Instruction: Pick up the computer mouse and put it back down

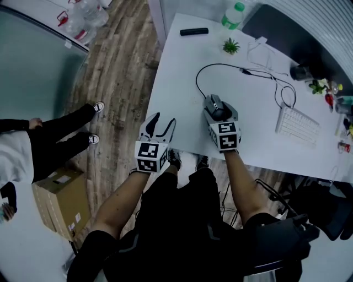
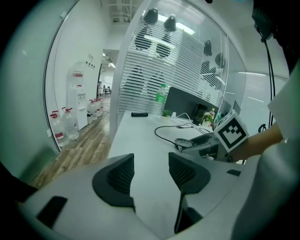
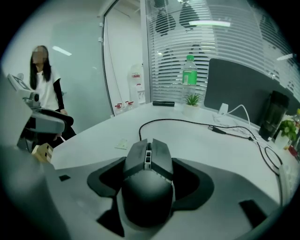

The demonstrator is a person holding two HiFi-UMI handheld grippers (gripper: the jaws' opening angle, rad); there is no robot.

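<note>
— Right gripper [image 1: 219,112]?
— Jaws closed on the computer mouse [image 3: 147,183], at the near edge of the white desk [image 1: 182,82]; cable [image 1: 220,69] leaving toward 11 o'clock, keyboard [image 1: 298,125] at 3 o'clock.
— Left gripper [image 2: 151,171]?
— Jaws apart, empty, at the mouse's 8 o'clock.

Computer mouse [image 3: 146,197] seemingly snug in right gripper [image 3: 149,172].

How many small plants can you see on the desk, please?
2. One plant stands near the desk's far edge, beside the green bottle; the other plant is at the cluttered right end, beyond the keyboard. More could be hidden in that clutter.
</note>
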